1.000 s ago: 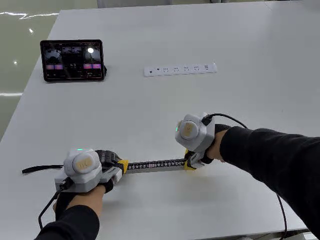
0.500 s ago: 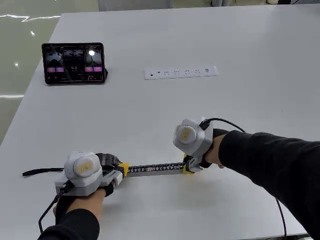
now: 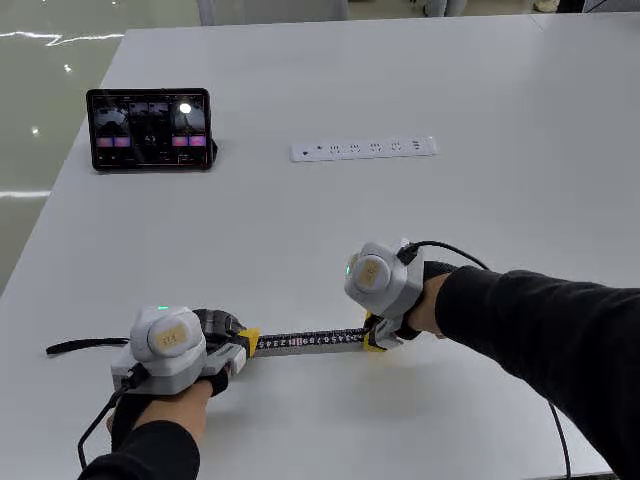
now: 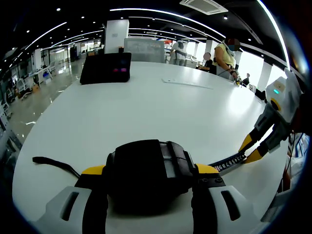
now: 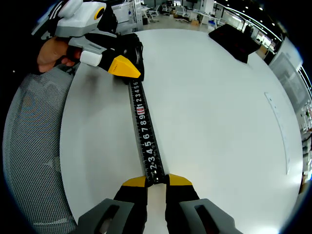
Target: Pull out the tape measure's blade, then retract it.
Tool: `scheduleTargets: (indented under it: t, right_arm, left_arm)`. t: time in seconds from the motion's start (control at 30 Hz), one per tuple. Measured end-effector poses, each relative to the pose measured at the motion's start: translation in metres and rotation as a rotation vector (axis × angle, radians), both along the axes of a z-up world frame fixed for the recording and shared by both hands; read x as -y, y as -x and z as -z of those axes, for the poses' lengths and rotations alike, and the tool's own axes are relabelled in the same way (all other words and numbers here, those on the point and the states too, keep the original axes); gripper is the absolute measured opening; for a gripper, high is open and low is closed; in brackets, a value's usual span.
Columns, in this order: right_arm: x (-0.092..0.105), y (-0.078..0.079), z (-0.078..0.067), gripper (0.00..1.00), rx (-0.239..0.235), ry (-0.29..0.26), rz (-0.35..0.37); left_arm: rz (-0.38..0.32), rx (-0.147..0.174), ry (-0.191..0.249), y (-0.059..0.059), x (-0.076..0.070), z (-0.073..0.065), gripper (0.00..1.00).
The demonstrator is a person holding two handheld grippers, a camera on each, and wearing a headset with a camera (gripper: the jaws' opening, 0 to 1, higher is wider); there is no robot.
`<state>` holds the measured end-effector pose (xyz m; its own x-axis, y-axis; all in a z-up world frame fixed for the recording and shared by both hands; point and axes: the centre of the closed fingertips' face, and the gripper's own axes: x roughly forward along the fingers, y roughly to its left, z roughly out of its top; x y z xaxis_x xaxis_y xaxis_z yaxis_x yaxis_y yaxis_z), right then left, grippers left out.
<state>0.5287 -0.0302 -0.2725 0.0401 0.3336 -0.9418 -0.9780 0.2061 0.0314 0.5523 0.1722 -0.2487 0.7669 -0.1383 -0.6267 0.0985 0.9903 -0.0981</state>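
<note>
Right claw nearer case, pinching blade, left claw gripping case

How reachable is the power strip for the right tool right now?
Probably not yet: the right tool is shut on the blade tip, and the left tool holds the case. The table toward the power strip looks free, so only that grip ties it up.
</note>
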Motion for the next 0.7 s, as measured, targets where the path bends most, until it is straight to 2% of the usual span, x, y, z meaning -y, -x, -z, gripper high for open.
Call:
scheduleTargets:
  t: [0.7]
  right_arm:
    - [-0.0093,-0.0013,0.0005,0.10,-0.002,-0.023,0.018]
  left_arm:
    - [0.000,-0.002,0.004,-0.0001,-0.0002,-0.0002,0.66]
